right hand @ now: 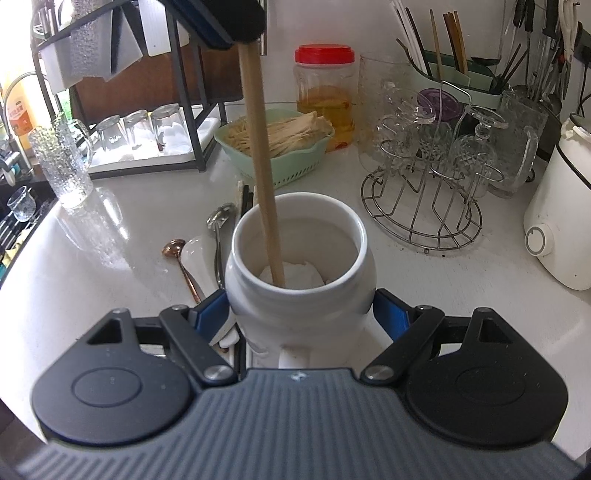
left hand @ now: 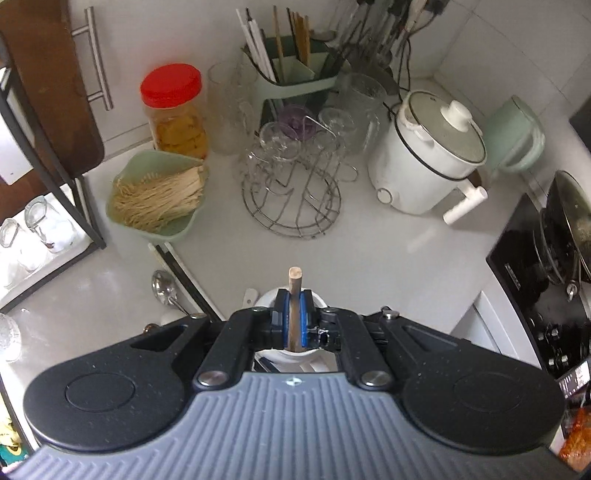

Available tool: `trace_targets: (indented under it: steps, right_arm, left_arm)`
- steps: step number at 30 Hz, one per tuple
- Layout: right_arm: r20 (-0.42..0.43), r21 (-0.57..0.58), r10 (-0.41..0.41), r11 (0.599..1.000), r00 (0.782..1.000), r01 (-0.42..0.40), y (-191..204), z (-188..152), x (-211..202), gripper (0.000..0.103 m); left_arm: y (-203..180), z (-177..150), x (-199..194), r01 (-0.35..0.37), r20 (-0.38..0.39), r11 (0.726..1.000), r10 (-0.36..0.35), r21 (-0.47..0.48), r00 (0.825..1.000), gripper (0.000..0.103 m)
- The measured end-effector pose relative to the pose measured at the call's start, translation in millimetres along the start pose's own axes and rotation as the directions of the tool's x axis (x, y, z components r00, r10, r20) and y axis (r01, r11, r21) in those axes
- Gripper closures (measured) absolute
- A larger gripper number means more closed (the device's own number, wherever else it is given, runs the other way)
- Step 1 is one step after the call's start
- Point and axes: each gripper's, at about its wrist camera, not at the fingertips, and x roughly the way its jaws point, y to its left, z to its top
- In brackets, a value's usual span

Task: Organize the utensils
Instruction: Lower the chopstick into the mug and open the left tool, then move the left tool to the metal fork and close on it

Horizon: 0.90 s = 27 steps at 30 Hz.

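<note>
My left gripper (left hand: 294,321) is shut on a wooden chopstick (left hand: 294,295) and holds it upright above a white ceramic jar (left hand: 295,356). In the right wrist view the left gripper (right hand: 221,22) is at the top and the chopstick (right hand: 260,158) reaches down into the jar (right hand: 299,295), its tip on white paper at the bottom. My right gripper (right hand: 301,314) is shut on the jar, blue pads (right hand: 389,314) on both sides. A steel spoon (right hand: 218,229), a copper spoon (right hand: 181,262), a white ceramic spoon (right hand: 199,258) and dark chopsticks (right hand: 243,199) lie on the counter left of the jar.
A green basket of noodles (right hand: 288,147), a red-lidded jar (right hand: 325,99), a wire rack of glasses (right hand: 436,177), a green utensil caddy (left hand: 291,70), a white cooker (left hand: 428,155) and a glass mug (right hand: 62,166) stand around. A black stove (left hand: 546,273) lies right.
</note>
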Motion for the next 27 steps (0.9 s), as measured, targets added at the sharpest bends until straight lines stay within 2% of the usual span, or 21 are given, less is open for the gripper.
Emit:
trace_targets:
  steps: [10,11,12,14,21,27]
  right_arm:
    - [0.001,-0.003,0.005,1.0,1.0,-0.005,-0.2,-0.6,-0.4,0.016]
    - [0.001,-0.003,0.005,1.0,1.0,-0.005,-0.2,-0.6,-0.4,0.016]
    - [0.002,-0.003,0.005,1.0,1.0,-0.005,-0.3,-0.6,-0.4,0.016]
    - [0.002,-0.004,0.005,1.0,1.0,-0.005,-0.2,-0.5,-0.4,0.016]
    - [0.002,-0.002,0.005,1.0,1.0,-0.005,-0.5,-0.5,-0.6,0.016]
    - [0.013,0.003,0.003,1.0,1.0,-0.003,-0.6,-2.5,-1.3,0.016]
  left_arm:
    - [-1.9,4.7,-0.7,-0.02,-0.017,1.0,0.02,0.002,1.0,0.093]
    - [-1.3,4.0,-2.1,-0.015,-0.01,1.0,0.015,0.001,1.0,0.086]
    - [0.2,3.3,-3.8,-0.009,-0.003,1.0,0.009,-0.005,1.0,0.072]
    - [2.7,1.0,-8.9,-0.013,0.02,1.0,0.013,-0.02,1.0,0.059]
    - [10.9,-15.1,-31.5,-0.008,0.122,0.998,0.014,-0.055,0.992,0.059]
    - [17.2,-42.4,-42.1,-0.026,0.194,0.996,0.042,-0.085,0.98,0.059]
